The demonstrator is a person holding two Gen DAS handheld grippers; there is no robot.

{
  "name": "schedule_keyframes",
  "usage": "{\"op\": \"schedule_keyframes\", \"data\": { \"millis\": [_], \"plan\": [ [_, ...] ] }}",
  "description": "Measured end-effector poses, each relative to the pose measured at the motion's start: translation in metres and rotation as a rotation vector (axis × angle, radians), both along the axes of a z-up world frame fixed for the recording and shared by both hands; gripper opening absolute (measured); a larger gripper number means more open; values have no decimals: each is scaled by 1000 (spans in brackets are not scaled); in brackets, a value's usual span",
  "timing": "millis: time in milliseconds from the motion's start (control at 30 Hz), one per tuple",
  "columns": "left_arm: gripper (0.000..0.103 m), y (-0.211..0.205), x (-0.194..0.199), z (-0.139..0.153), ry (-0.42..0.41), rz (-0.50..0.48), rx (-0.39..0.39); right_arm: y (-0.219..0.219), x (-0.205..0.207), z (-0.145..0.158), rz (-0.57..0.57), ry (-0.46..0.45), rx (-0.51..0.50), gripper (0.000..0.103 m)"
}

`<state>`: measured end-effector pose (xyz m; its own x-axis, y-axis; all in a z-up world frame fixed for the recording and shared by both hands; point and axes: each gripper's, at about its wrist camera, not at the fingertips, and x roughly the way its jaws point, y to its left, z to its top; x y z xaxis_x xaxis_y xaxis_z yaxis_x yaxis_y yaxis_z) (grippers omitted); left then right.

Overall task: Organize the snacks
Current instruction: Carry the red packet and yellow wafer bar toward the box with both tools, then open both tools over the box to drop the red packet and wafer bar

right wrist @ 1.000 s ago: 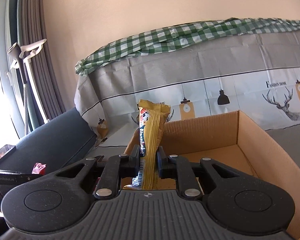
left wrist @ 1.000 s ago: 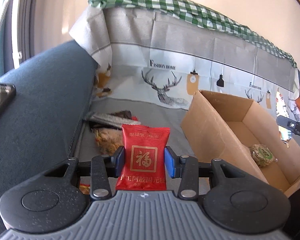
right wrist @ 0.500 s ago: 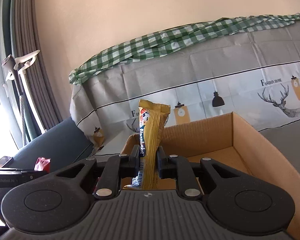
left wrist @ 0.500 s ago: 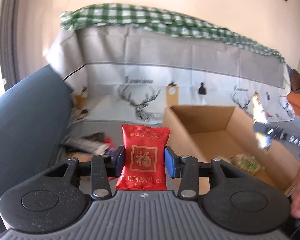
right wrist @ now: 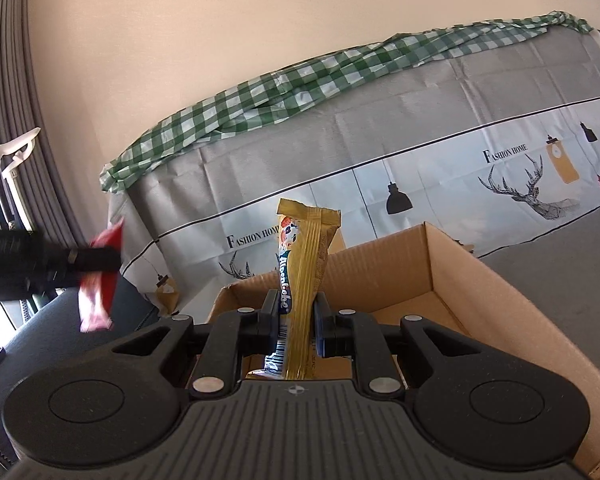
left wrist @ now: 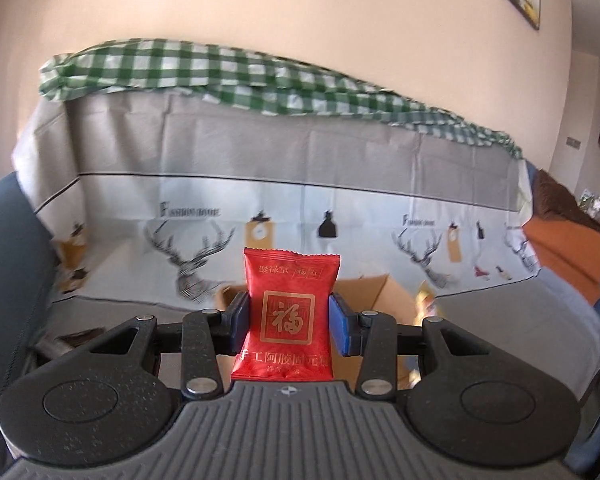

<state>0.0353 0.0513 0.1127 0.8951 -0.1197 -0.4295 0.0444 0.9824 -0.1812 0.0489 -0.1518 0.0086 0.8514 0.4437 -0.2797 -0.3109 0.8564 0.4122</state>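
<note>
gripping a flat red foil snack packet with gold chinese lettering (left wrist: 290,316), the left gripper (left wrist: 288,322) has its two blue pads pressed against the packet's side edges, and the packet stands upright between them. in the left wrist view the open brown cardboard box (left wrist: 370,292) lies just behind the packet, mostly hidden by it. in the right wrist view the same packet (right wrist: 100,276) appears blurred at the left, off to the left of the box and above a dark blue cushion (right wrist: 56,332).

the right gripper (right wrist: 297,322) is pinched on a long yellow candy stick pack printed "alpenliebe" (right wrist: 302,276); the pack stands upright, its crimped top well clear of the fingers. it sits at the near wall of the cardboard box (right wrist: 440,280), in front of the box's open interior.

the box rests on a grey sofa cover printed with deer heads and lamps (right wrist: 420,140). a green and white checked cloth (left wrist: 204,76) lies along the top of the sofa back.
</note>
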Motion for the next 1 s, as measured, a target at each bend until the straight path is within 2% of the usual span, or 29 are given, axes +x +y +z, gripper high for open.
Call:
{"op": "schedule_keyframes", "data": {
  "millis": [200,367,900,967,1000],
  "plan": [
    [46,-23,20,-4,13,-32,-24,0,3,-1,-20,13,-2,17],
    [46,-35,21,-14,25,-58,-19,0,4,-2,-28,17,-3,17],
    [46,-40,15,-21,34,-82,-22,1,4,-3,-36,21,-4,18],
    [48,-40,15,-20,35,-80,-24,1,5,-4,-40,29,-6,21],
    [49,-40,14,-20,33,-77,-25,2,6,-5,-43,40,-11,37]
  ]
}}
